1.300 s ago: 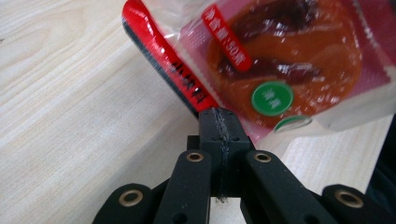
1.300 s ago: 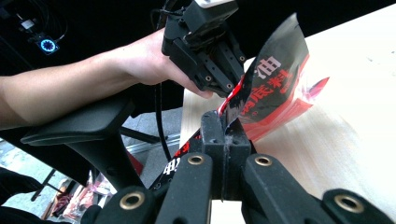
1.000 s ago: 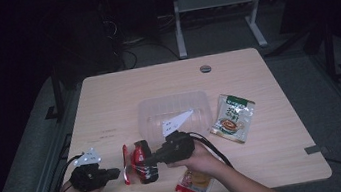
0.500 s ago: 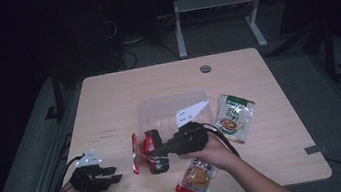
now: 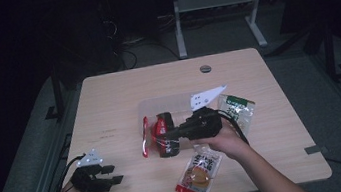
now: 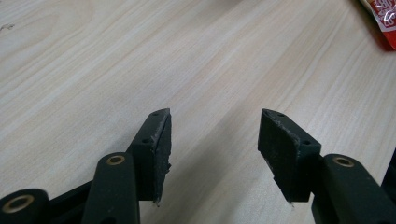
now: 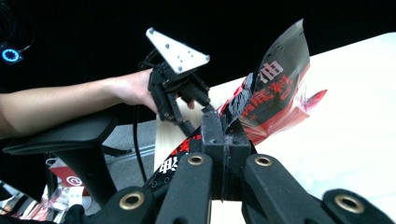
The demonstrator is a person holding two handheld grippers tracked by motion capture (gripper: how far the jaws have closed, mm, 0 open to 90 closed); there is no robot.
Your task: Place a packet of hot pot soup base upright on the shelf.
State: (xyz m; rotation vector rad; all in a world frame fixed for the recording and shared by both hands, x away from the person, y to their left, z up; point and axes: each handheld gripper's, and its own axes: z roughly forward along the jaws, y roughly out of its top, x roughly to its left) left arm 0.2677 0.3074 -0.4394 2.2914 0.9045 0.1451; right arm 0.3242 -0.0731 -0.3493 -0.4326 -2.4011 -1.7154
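Note:
A red and black snack packet (image 5: 160, 139) hangs lifted just above the table, near the front edge of a clear plastic tray (image 5: 175, 102). My right gripper (image 5: 165, 135) is shut on it; in the right gripper view the jaws (image 7: 223, 127) pinch the packet's (image 7: 273, 88) edge and the film stands up and to the right. My left gripper (image 5: 113, 174) rests at the table's front left, open with nothing between its fingers (image 6: 215, 140). It also appears farther off in the right gripper view, as the left gripper (image 7: 180, 91) held by a bare forearm.
A green packet (image 5: 238, 109) lies right of the tray. An orange and red packet (image 5: 198, 171) lies near the front edge, under my right forearm; a red packet corner (image 6: 384, 22) shows in the left gripper view. A black chair arm (image 7: 60, 135) sits beside the table.
My right gripper has lifted the red and black packet and carried it right and farther away, toward the tray. The left gripper has stayed almost still, open.

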